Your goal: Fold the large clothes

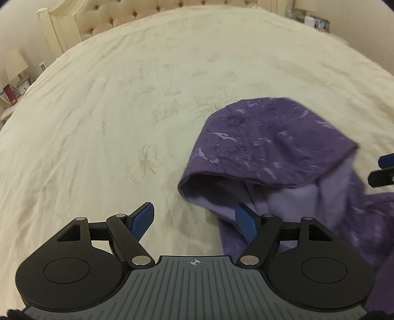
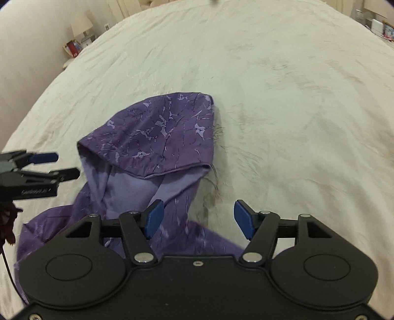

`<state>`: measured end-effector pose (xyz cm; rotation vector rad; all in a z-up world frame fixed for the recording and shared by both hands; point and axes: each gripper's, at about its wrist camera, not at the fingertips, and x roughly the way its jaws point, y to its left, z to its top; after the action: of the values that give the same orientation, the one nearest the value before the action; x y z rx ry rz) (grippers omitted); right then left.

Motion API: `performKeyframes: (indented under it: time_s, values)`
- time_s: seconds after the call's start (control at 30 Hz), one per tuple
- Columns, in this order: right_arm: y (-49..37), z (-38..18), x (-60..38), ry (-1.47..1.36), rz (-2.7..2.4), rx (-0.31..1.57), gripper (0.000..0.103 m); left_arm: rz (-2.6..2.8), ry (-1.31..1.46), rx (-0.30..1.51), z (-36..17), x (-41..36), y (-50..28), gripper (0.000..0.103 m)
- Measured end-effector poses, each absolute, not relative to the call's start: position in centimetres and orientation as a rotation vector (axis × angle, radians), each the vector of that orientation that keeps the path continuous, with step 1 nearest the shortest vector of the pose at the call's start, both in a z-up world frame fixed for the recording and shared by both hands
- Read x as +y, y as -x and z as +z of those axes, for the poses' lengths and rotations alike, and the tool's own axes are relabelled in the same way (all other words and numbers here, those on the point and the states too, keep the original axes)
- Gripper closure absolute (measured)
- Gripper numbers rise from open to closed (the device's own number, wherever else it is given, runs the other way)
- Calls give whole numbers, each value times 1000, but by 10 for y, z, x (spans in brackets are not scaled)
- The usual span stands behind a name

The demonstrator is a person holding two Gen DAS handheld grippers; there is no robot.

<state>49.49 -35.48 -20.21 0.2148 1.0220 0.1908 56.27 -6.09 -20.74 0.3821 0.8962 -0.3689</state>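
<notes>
Purple garment (image 2: 157, 137) with a pale cracked-marble print lies on the bed (image 2: 283, 98), on a cream bedspread with a faint floral pattern. Upper part is turned over on itself, so the lighter lilac inside (image 2: 133, 187) shows beneath the printed flap; the rest trails toward the near edge of the bed and runs under both tools. Loose threads stick out along the garment's right edge in the right wrist view. Left gripper (image 1: 194, 222): fingers spread apart, blue pads clear, nothing between them but bare bedspread; its right finger (image 1: 245, 221) sits over the lilac edge of the cloth, contact cannot be told. Right gripper (image 2: 199, 217): fingers also spread apart, nothing pinched; its left finger (image 2: 155, 216) is over the purple cloth, right finger over the bedspread. Neither one is holding the garment. The two grippers are side by side with the garment between them, each visible at the edge of the other's view, the left one shown from the side with its fingers parted. Both point down at a slant toward the bed. Some motion blur on the cloth in the left wrist view. Background: tufted headboard (image 1: 118, 17), lamp (image 1: 16, 64) on a nightstand to the left, cluttered items on the far right side.
</notes>
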Motion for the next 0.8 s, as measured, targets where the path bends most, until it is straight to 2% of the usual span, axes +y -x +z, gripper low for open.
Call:
performKeyframes:
  time_s: [0.17, 0.2, 0.23, 0.27, 0.3, 0.33, 0.47, 0.6, 0.67, 0.73, 0.8]
  values:
    - [-524, -222, -341, -149, 194, 1036, 37, -349, -390, 912, -223, -66, -588, 37]
    - [-529, -224, -339, -137, 186, 1031, 37, -350, -371, 908, -222, -65, -591, 46]
    - [-533, -226, -338, -131, 175, 1024, 39, -356, -338, 904, -221, -63, -594, 61]
    - [-537, -225, -337, -131, 163, 1015, 45, -365, -284, 896, -218, -59, -595, 72]
    - [-539, -224, -336, -132, 158, 1004, 74, -369, -228, 883, -214, -55, -595, 94]
    - [-541, -220, -334, -132, 172, 986, 92, -356, -173, 856, -208, -49, -592, 96]
    - [-532, -186, -324, -124, 321, 859, 92, -306, -23, 751, -185, -18, -569, 96]
    - [-532, -188, -326, -48, 266, 858, 92, -227, -45, 795, -202, 1, -560, 92]
    - [-544, -213, -338, -60, 197, 947, 85, -230, -98, 848, -219, 2, -562, 82]
    - [-554, -239, -346, -61, 167, 1037, 70, -255, -189, 885, -234, -5, -563, 79]
    - [-557, -250, -346, -31, 178, 1060, 67, -279, -282, 900, -243, -11, -562, 76]
